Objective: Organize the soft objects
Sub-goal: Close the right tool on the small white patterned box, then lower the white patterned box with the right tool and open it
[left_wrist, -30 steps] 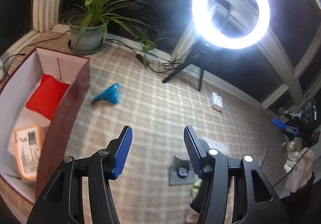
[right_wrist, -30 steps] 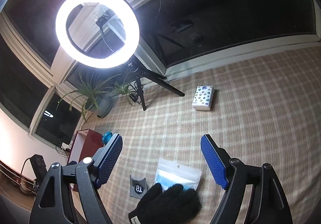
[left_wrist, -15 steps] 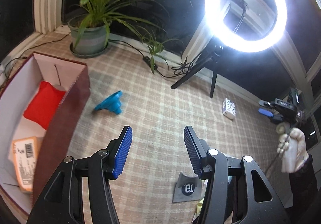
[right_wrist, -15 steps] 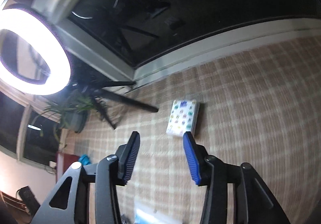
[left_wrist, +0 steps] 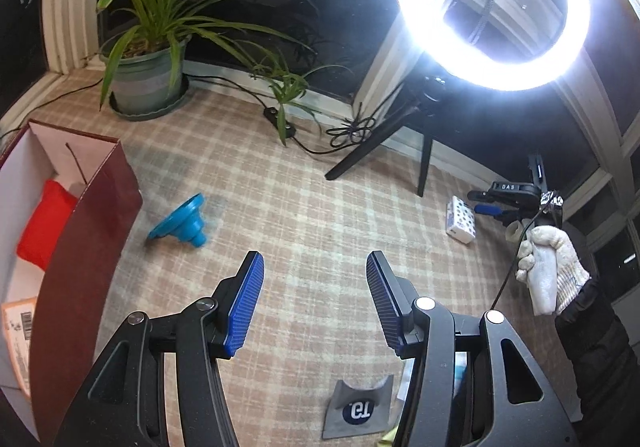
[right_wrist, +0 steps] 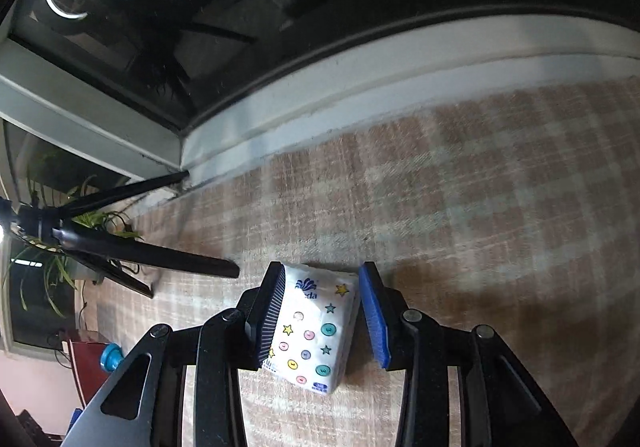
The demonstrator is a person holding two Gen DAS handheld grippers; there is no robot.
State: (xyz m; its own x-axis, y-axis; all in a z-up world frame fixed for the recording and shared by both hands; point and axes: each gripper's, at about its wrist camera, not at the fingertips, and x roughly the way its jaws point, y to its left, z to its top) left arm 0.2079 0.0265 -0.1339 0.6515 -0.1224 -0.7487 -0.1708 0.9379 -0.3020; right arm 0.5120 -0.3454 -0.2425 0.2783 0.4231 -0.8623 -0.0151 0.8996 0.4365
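A white tissue pack (right_wrist: 316, 331) with coloured dots and stars lies on the plaid mat. My right gripper (right_wrist: 322, 315) is open, its jaws on either side of the pack; the left pad touches it, the right pad stands a little off. The pack also shows far right in the left wrist view (left_wrist: 461, 220), with the right gripper (left_wrist: 486, 207) at it. My left gripper (left_wrist: 314, 299) is open and empty above the mat. A dark red box (left_wrist: 86, 267) at the left holds a red cushion (left_wrist: 44, 229) and an orange packet (left_wrist: 18, 331).
A blue funnel-shaped thing (left_wrist: 180, 223) lies on the mat beside the box. A grey patch (left_wrist: 358, 411) lies near the front. A ring light on a tripod (left_wrist: 490, 7) and a potted plant (left_wrist: 148, 79) stand at the back by the window, with cables on the floor.
My right gripper has swung away from the black glove and plastic bag, narrowed its jaws, and come down around the tissue pack. My left gripper has tilted slightly and stayed open.
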